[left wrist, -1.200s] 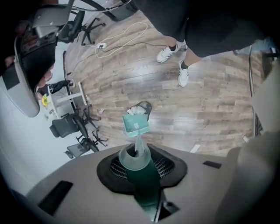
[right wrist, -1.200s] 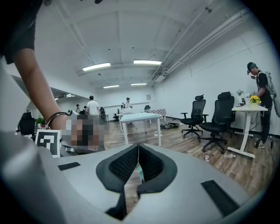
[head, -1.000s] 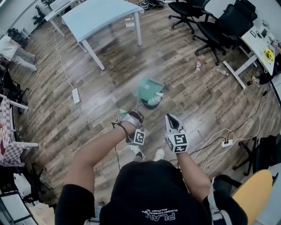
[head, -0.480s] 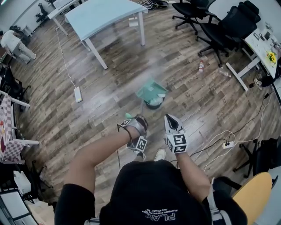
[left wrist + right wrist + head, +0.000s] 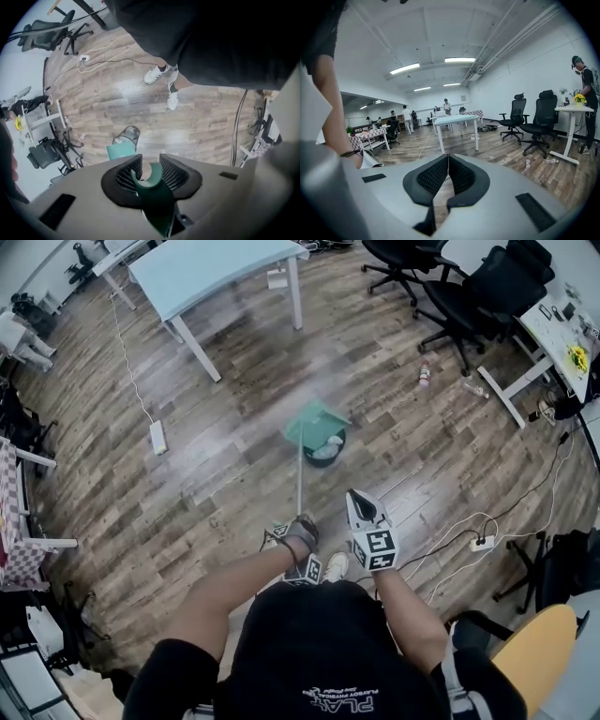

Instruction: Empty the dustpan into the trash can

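The green dustpan (image 5: 313, 418) is tipped against the rim of a small black mesh trash can (image 5: 327, 448) with pale litter inside. Its thin pole (image 5: 300, 479) runs back to my left gripper (image 5: 298, 527), low in front of my body. In the left gripper view the green hooked handle end (image 5: 151, 183) sits between the jaws of the left gripper (image 5: 151, 164) and touches both pads; these jaws have just been opening wider. The dustpan (image 5: 121, 151) and can (image 5: 127, 136) show beyond. My right gripper (image 5: 360, 504) is shut and empty, its pads (image 5: 438, 172) meeting.
A light blue table (image 5: 202, 273) stands far left, black office chairs (image 5: 487, 287) far right. Bottles (image 5: 424, 376) lie on the wood floor. A power strip (image 5: 157, 437) and a white cable strip (image 5: 483, 543) lie on either side. My shoes (image 5: 337, 566) are below the grippers.
My left gripper has come down and back toward my body with the handle, so more of the pole shows. The dustpan stays at the trash can. My right gripper has not moved.
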